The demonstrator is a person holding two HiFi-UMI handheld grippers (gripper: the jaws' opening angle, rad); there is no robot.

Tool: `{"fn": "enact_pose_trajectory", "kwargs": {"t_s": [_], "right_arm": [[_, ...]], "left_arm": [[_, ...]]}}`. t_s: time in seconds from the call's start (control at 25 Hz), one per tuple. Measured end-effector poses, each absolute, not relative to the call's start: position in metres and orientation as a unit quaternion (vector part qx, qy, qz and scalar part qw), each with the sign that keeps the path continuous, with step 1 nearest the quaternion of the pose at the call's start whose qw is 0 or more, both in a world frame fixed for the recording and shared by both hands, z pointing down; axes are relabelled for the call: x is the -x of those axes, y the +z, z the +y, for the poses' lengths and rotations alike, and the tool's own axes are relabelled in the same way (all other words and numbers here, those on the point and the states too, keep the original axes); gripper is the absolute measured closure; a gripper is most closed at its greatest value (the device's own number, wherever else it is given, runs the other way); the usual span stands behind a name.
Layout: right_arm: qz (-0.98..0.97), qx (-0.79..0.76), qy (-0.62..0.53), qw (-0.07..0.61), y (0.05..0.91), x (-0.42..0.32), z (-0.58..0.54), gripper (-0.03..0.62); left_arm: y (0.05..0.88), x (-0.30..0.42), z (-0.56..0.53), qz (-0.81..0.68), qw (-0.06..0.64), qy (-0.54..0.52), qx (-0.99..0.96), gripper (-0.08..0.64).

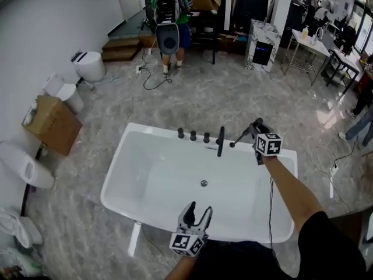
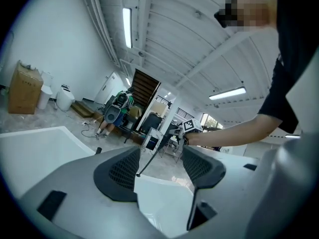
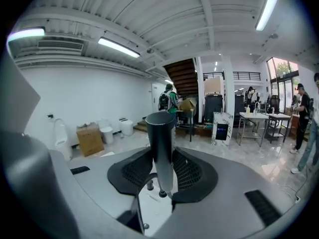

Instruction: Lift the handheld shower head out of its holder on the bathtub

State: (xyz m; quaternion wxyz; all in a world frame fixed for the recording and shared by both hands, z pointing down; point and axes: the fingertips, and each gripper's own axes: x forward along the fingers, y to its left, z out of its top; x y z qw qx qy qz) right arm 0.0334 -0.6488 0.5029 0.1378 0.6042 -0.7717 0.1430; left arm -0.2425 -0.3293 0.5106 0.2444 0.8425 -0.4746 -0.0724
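The white bathtub fills the middle of the head view, with three dark knobs and a spout on its far rim. My right gripper is up above the far right rim, shut on the dark handheld shower head, which hangs clear of the rim. In the right gripper view the shower head's handle stands upright between the pads of the right gripper. My left gripper is open over the near rim, holding nothing. The left gripper looks toward the lifted shower head.
A drain sits in the tub floor. A cardboard box, toilets and a white bin line the left wall. A person with a backpack stands at the back. A cable and plug strip lie on the floor at right.
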Motion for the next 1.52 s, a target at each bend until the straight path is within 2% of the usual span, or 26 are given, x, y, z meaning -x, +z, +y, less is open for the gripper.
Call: {"fn": "enact_pose_trajectory", "kwargs": {"t_s": [0.32,0.68,1.52], "right_arm": [[-0.784,-0.599,0.113,0.115,0.468,-0.033,-0.616,0.469],[-0.788,-0.594,0.114,0.114,0.475,-0.037,-0.598,0.469],[-0.794,-0.582,0.109,0.136,0.484,-0.043,-0.596,0.469]], "left_arm": [[0.505,0.235,-0.316,-0.454,0.229,-0.060,-0.859,0.308],[0.473,0.239,-0.332,-0.466,0.188,-0.064,-0.862,0.307],[0.454,0.229,-0.330,-0.480,0.151,-0.056,-0.862,0.308]]}}
